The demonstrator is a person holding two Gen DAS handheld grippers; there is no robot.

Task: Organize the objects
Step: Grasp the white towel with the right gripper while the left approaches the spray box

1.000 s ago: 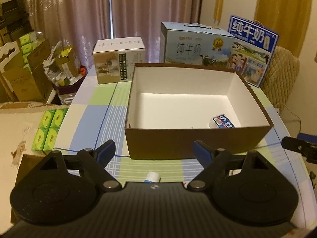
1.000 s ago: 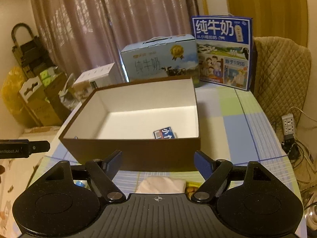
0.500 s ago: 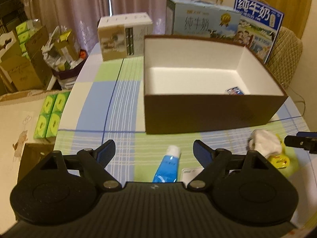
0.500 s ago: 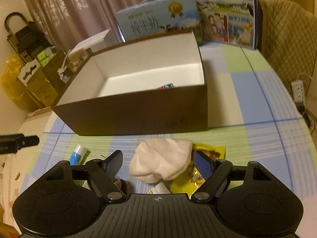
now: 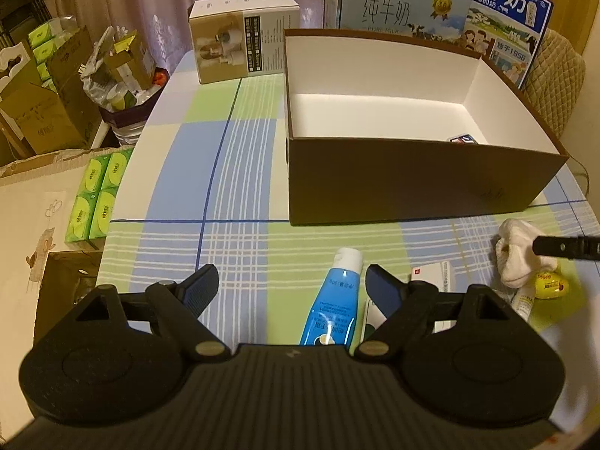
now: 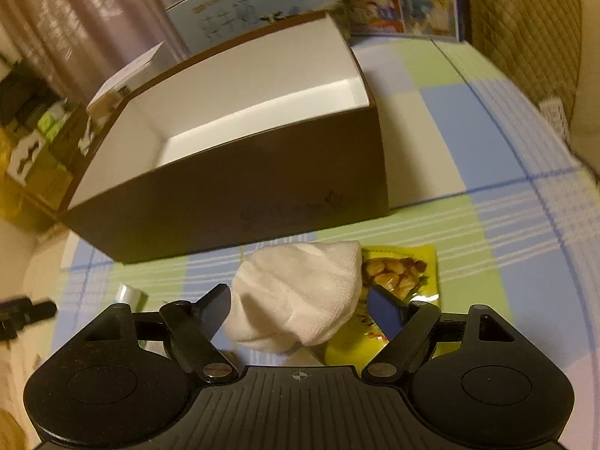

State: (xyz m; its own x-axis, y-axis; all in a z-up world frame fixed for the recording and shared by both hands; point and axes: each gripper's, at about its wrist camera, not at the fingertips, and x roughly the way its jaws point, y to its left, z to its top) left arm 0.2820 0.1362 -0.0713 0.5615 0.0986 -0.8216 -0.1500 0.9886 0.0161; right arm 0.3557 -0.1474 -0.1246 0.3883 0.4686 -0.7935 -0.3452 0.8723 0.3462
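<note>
**Two grippers above loose items in front of one open box**

One brown box (image 5: 423, 183) with a white interior stands open on a checked tablecloth (image 5: 210, 172) of blue, green and white. One small blue-and-red carton (image 5: 462, 139) lies inside it, near the front wall; its print is too small to read.

Loose items in front of the box: one blue tube (image 5: 332, 309) with a white cap, its lettering unreadable; one white card-like pack (image 5: 431, 279) with a small red mark; one crumpled white cloth (image 6: 300, 292); one yellow snack packet (image 6: 403, 273) printed with nuts, partly under the cloth.

The left gripper (image 5: 292, 288) hangs with fingers spread wide and empty, the tube's cap end lying between them. The right gripper (image 6: 300, 309) is also spread, its fingers flanking the white cloth without pinching it.

Behind the box stand three cartons: one beige-and-white carton (image 5: 243, 37) with a product photograph, text illegible; one pale blue milk case (image 5: 397, 7) reading "纯牛奶" and "PURE MILK"; one dark blue milk case (image 5: 502, 18) reading "纯牛奶" and "1956".

On the floor to the left lies one pack showing four green tissue packets (image 5: 97, 195), beside several cardboard boxes (image 5: 41, 112).
</note>
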